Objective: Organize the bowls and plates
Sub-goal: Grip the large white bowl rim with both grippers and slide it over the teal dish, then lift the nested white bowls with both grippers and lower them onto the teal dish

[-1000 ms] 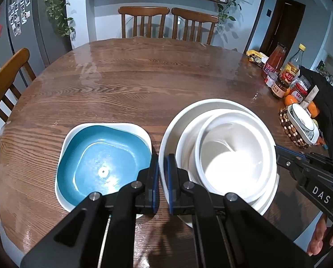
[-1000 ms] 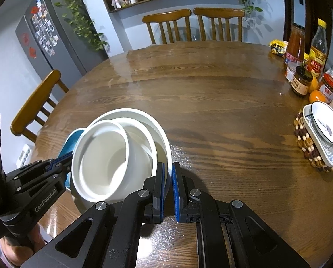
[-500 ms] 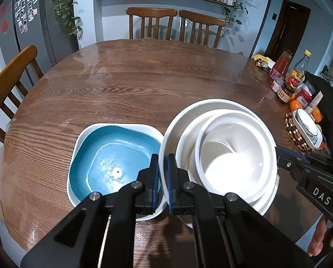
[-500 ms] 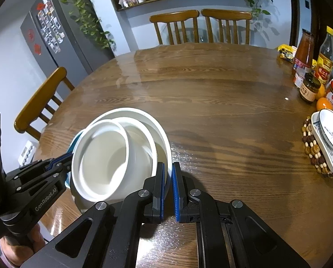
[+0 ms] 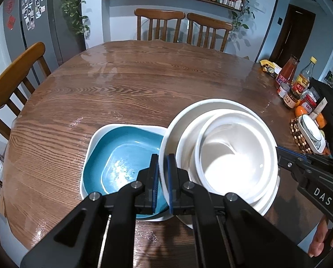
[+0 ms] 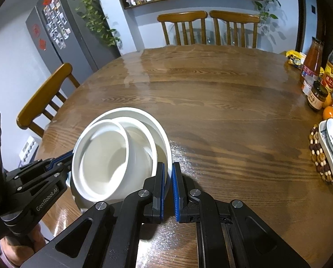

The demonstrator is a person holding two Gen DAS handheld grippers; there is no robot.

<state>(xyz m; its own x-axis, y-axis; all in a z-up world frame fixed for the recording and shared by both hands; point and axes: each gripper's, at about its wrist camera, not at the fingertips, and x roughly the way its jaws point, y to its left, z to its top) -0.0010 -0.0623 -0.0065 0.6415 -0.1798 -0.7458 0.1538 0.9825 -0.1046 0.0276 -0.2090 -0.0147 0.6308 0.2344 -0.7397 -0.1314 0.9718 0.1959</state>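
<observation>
A stack of white dishes, a wide plate (image 5: 211, 105) with two nested white bowls (image 5: 235, 156) in it, is held above the table by both grippers. My left gripper (image 5: 162, 178) is shut on the plate's left rim. My right gripper (image 6: 168, 176) is shut on its right rim (image 6: 164, 138); the bowls (image 6: 104, 156) lean left in that view. A square blue dish with a white rim (image 5: 121, 156) sits on the table, partly under the stack's left edge. The right gripper shows at the right of the left wrist view (image 5: 284, 156).
The round wooden table (image 5: 144, 84) has bottles and jars (image 5: 293, 80) at its right edge, oranges, and a small patterned dish on a beaded trivet (image 6: 331, 147). Wooden chairs (image 5: 182, 26) stand at the far side and the left (image 5: 12, 76).
The held stack has shifted left over the blue dish, which now lies partly beneath the plate's left edge. Both grippers stay shut on the plate rim.
</observation>
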